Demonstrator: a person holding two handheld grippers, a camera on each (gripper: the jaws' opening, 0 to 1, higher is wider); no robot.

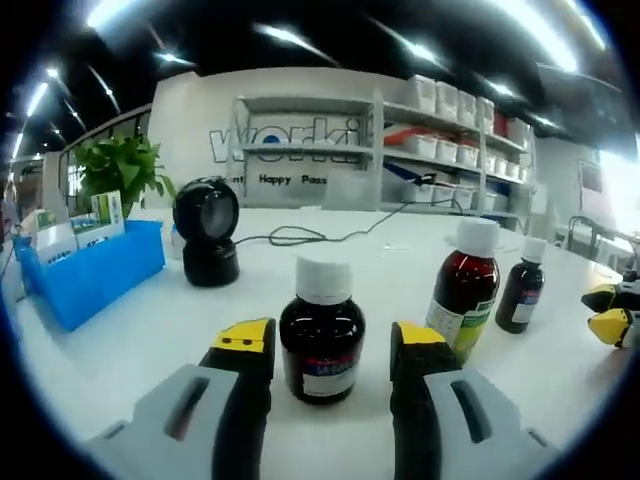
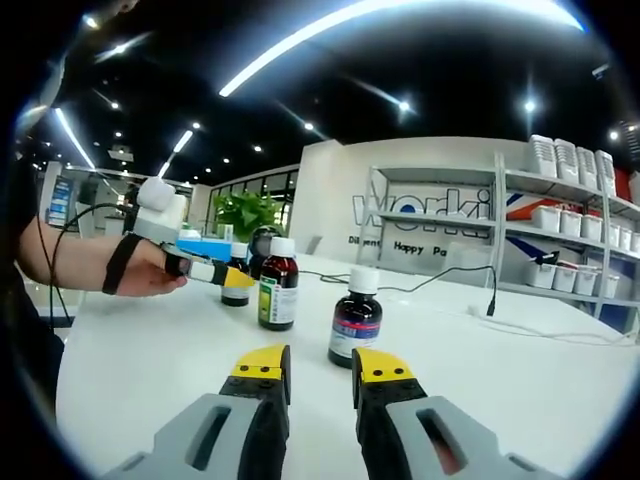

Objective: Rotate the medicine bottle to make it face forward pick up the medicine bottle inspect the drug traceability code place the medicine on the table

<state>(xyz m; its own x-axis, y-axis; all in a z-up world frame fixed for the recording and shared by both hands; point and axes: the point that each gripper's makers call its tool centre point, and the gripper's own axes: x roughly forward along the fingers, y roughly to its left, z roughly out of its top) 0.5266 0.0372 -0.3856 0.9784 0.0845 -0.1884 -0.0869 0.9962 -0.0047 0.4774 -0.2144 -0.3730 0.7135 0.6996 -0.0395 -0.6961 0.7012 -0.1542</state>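
A dark medicine bottle [image 1: 322, 330] with a white cap stands upright on the white table [image 1: 150, 340], its label toward me. My left gripper [image 1: 330, 338] is open, one yellow-tipped jaw on each side of the bottle, with a small gap on the right side. In the right gripper view, the left gripper [image 2: 232, 276], held by a hand [image 2: 140, 272], brackets that bottle [image 2: 237, 288]. My right gripper [image 2: 322, 364] hovers low over the table with its jaws slightly apart and nothing between them. It shows at the far right as the right gripper [image 1: 612, 312].
Two more dark bottles stand to the right, a tall one with a green label [image 1: 465, 290] and a small one [image 1: 522, 290]. A black scanner [image 1: 207, 232] with its cable, a blue bin [image 1: 95, 262] and a plant [image 1: 120, 168] sit to the left. Shelves [image 1: 450, 150] line the back.
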